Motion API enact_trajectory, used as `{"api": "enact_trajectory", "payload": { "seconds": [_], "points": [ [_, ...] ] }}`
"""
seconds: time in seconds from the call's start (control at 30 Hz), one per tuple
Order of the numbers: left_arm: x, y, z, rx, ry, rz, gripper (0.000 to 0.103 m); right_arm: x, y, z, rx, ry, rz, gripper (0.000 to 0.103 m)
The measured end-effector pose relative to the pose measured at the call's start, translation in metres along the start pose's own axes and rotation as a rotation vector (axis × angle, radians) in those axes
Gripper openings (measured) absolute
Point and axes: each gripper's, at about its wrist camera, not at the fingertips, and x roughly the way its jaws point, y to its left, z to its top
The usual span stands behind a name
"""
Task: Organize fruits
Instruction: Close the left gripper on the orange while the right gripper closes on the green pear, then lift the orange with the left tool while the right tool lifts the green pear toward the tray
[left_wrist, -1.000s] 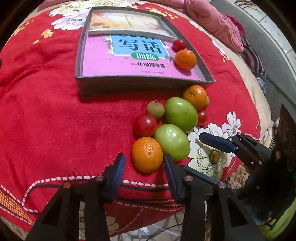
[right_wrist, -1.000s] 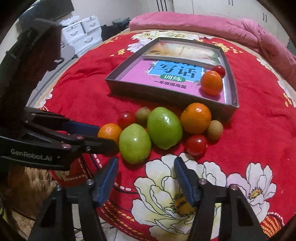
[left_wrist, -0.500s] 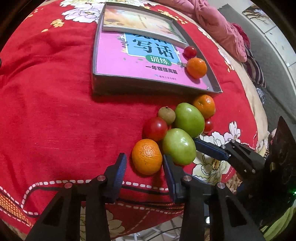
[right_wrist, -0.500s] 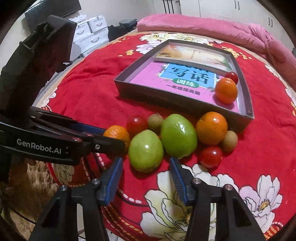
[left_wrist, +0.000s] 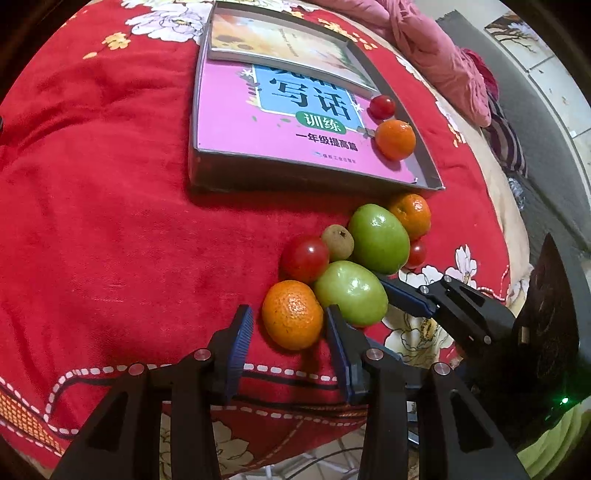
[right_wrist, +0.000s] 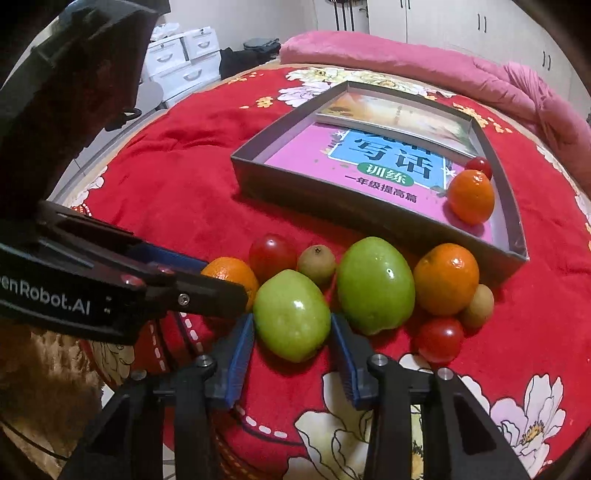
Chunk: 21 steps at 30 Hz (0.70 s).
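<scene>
A cluster of fruit lies on the red flowered cloth in front of a grey box (left_wrist: 229, 173). My left gripper (left_wrist: 290, 325) is open, its fingers on either side of the near orange (left_wrist: 292, 314), which rests on the cloth. My right gripper (right_wrist: 291, 334) is open around the near green fruit (right_wrist: 291, 319), which also shows in the left wrist view (left_wrist: 351, 292). Behind them lie a second green fruit (right_wrist: 375, 284), a red tomato (left_wrist: 306, 258), a small brown fruit (left_wrist: 338, 242), another orange (right_wrist: 446, 278) and a small tomato (right_wrist: 439, 339). The box holds an orange (left_wrist: 395, 139) and a cherry tomato (left_wrist: 382, 107).
The box (right_wrist: 295, 181) holds a pink book and a second book at its far end. A pink blanket (right_wrist: 424, 70) lies along the far edge of the bed. White drawers (right_wrist: 184, 55) stand to the left. The cloth's front edge drops off just below both grippers.
Both grippers moved forward toward the fruit. The left one now brackets the near orange and the right one brackets the near green fruit. The fruit has not moved.
</scene>
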Motion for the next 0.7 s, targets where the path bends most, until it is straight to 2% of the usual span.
{"api": "enact_trajectory", "payload": {
  "seconds": [0.27,0.37,0.43,0.7],
  "points": [
    [0.007,-0.004,0.000,0.001,0.020,-0.001,0.040,-0.028,-0.008,-0.012,0.016,-0.007,0.010,0.042],
    [0.011,-0.006,0.003,-0.004,0.024,0.006,0.040,-0.035,-0.019,-0.013,0.059,-0.018,0.012,0.042],
    [0.012,-0.007,0.004,-0.005,0.021,0.022,0.036,-0.040,-0.027,-0.012,0.089,-0.036,0.014,0.042],
    [-0.001,-0.009,0.000,-0.019,-0.011,0.014,0.035,-0.056,-0.035,-0.005,0.126,-0.093,0.032,0.042]
  ]
}}
